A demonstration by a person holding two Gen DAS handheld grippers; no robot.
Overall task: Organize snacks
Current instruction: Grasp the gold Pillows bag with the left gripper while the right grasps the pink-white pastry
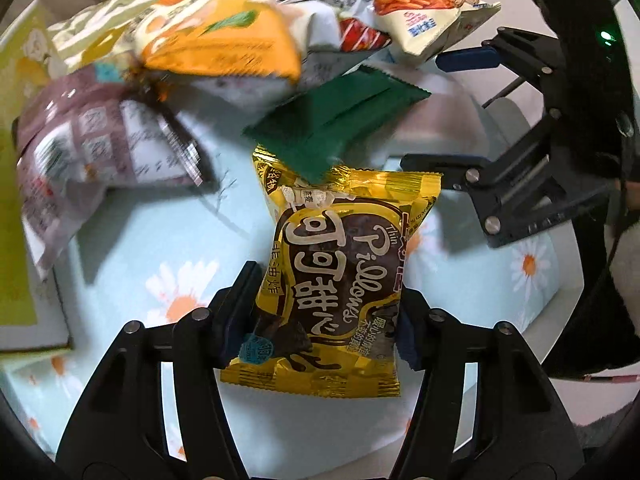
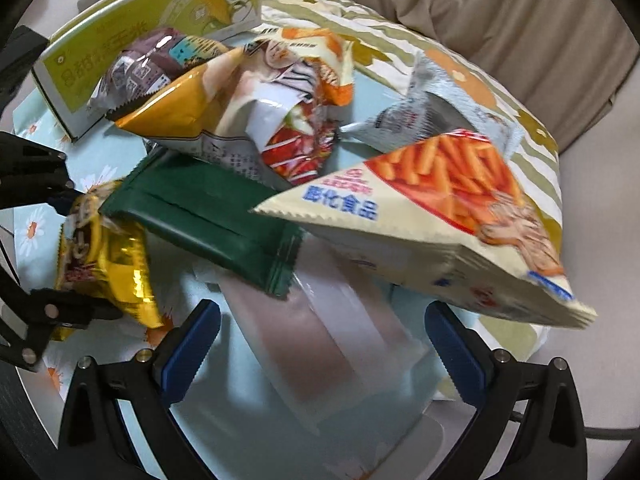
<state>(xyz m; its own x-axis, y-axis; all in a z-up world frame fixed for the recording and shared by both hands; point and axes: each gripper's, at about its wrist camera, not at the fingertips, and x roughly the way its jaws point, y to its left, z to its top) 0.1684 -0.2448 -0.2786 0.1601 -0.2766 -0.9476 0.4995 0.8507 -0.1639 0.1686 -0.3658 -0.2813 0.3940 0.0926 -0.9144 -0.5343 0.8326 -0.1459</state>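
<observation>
A yellow snack packet (image 1: pixel 340 272) with a brown panel sits between the fingers of my left gripper (image 1: pixel 326 304), which is shut on its lower half. In the right wrist view the same packet (image 2: pixel 108 256) shows at the left, inside the left gripper (image 2: pixel 76 256). My right gripper (image 2: pixel 320 340) is open, its blue pads (image 2: pixel 192 344) on either side of a flat pink-and-white packet (image 2: pixel 304 360) without touching it. A dark green packet (image 2: pixel 208 216) overlaps that packet's far end. From the left wrist view the right gripper (image 1: pixel 452 112) stands open at the right.
A heap of bags lies behind: a cream bag (image 2: pixel 440 216) picturing fries, an orange bag (image 2: pixel 180 112), a red one (image 2: pixel 304 152), a purple one (image 2: pixel 140 64). A yellow-green box (image 2: pixel 120 40) stands at the back left. Everything rests on a light-blue daisy cloth (image 1: pixel 160 240).
</observation>
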